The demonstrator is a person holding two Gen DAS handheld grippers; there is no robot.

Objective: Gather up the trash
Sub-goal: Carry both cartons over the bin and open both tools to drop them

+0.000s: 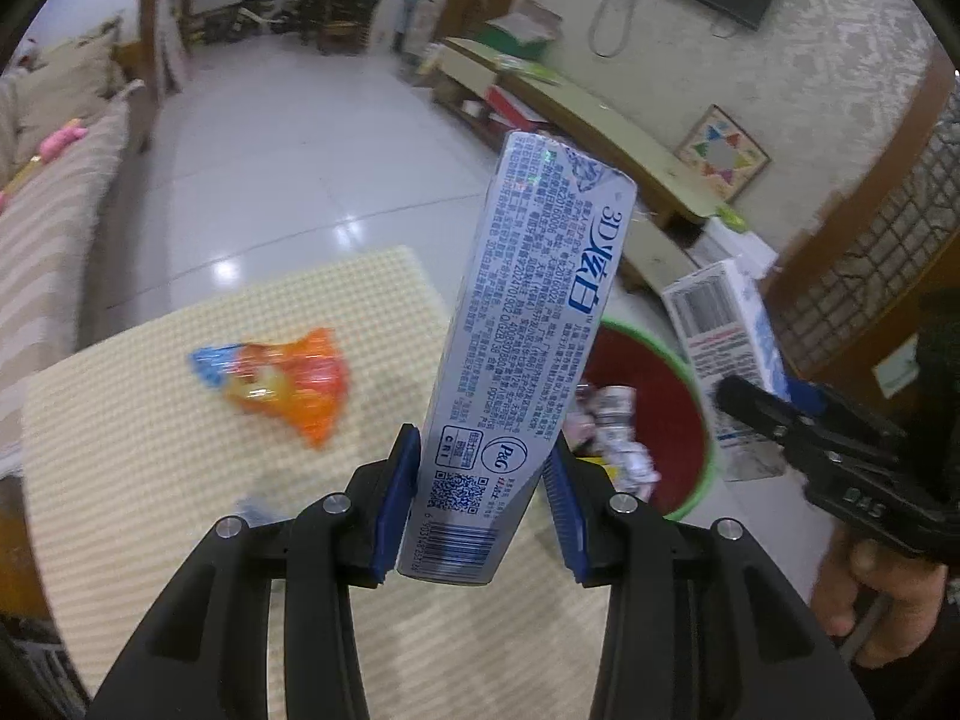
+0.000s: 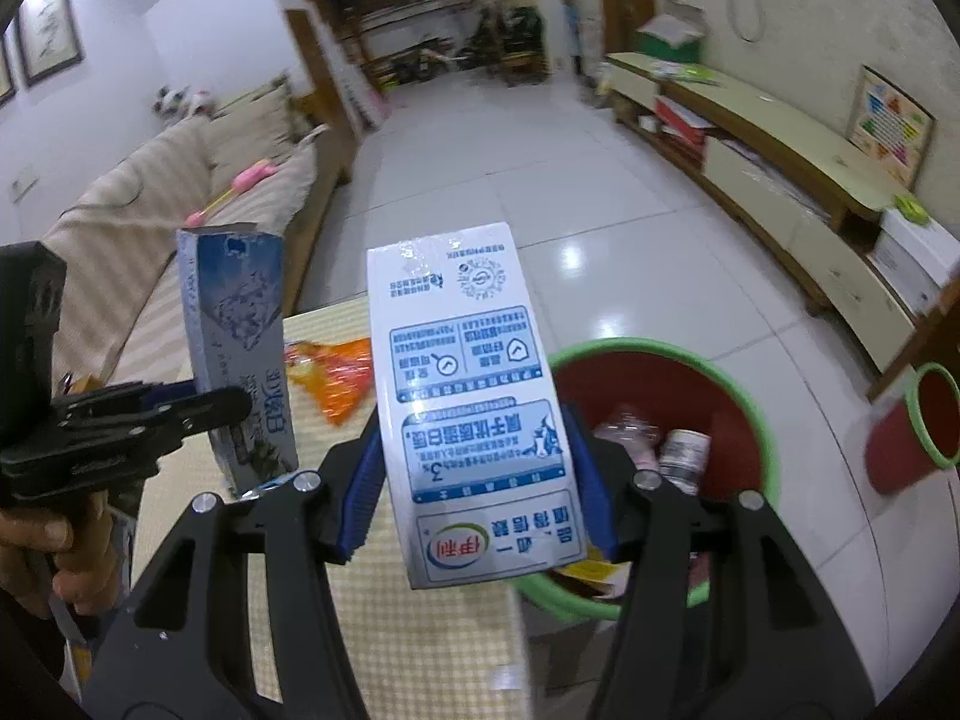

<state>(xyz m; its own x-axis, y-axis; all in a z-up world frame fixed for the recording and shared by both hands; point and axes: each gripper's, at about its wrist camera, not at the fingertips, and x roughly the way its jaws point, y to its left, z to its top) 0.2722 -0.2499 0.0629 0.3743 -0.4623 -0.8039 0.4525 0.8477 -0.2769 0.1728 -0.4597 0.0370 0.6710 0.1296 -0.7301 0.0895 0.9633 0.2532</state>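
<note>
My left gripper point(image 1: 480, 468) is shut on a long silver toothpaste box point(image 1: 516, 324), held upright over the table. The same box point(image 2: 240, 360) shows at the left of the right wrist view, with the left gripper point(image 2: 198, 408) clamped on it. My right gripper point(image 2: 474, 468) is shut on a white and blue milk carton point(image 2: 474, 396); the carton point(image 1: 729, 348) and the right gripper point(image 1: 774, 414) show at the right in the left wrist view. An orange snack wrapper point(image 1: 288, 381) lies on the table. A red bin with a green rim point(image 2: 654, 354) stands beside the table, holding several pieces of trash.
The table wears a cream checked cloth point(image 1: 150, 480). A striped sofa point(image 2: 180, 192) runs along the left. A low TV cabinet point(image 2: 780, 162) lines the right wall. A small red cup with a green rim point(image 2: 918, 426) sits at the far right. A hand point(image 1: 870, 582) grips the right tool.
</note>
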